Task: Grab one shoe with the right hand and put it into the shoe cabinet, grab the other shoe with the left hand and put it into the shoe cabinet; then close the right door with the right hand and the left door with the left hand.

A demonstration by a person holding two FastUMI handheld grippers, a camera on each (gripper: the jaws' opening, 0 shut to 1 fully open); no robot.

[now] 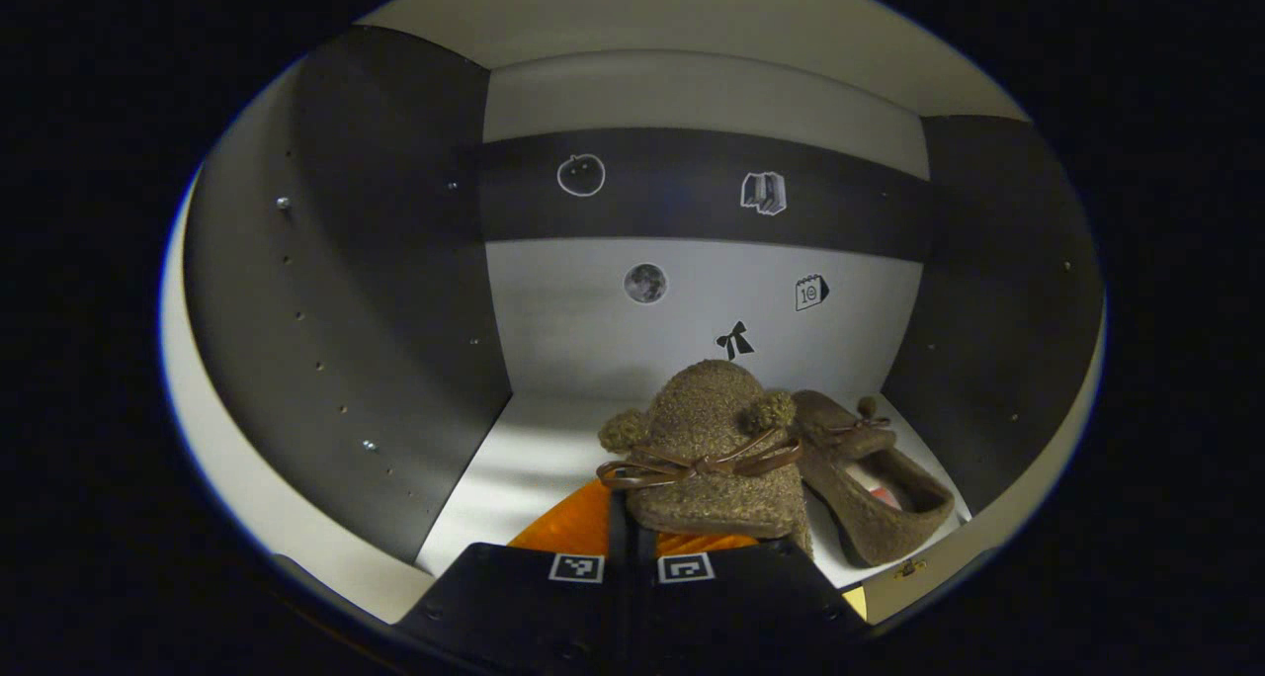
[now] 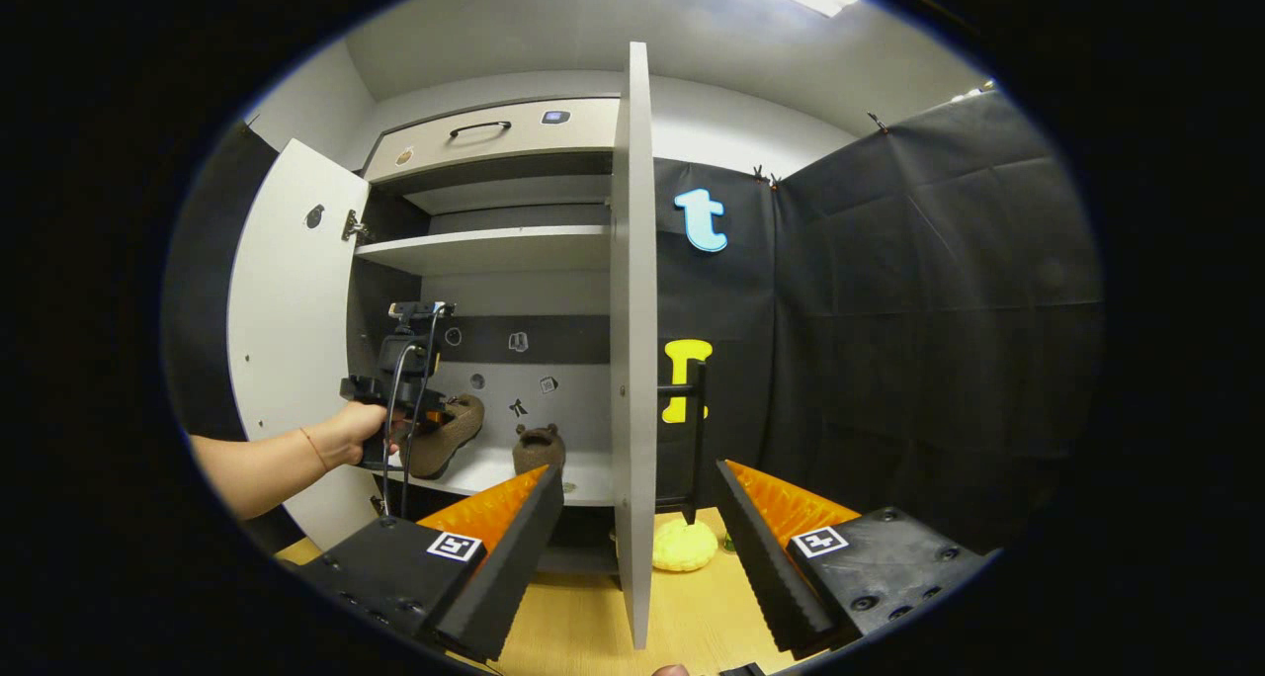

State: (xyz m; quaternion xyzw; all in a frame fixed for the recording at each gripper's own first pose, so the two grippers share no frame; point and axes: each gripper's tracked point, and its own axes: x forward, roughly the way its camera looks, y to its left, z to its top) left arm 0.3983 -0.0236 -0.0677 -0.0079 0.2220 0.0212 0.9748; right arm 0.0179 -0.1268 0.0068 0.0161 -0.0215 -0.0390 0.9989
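A calendar sticker (image 1: pixel 810 292) on the cabinet's back wall (image 1: pixel 692 310) reads "10"; nothing else is legible.

In the left gripper view, a fuzzy brown slipper with pom-poms and a bow (image 1: pixel 714 459) sits on the white lower shelf of the shoe cabinet (image 1: pixel 534 459), near the front, with a second brown fuzzy slipper (image 1: pixel 870 478) just beside it on the right. In the right gripper view, the tall white right door (image 2: pixel 632 360) stands open edge-on, and the white left door (image 2: pixel 292 360) stands open at far left.
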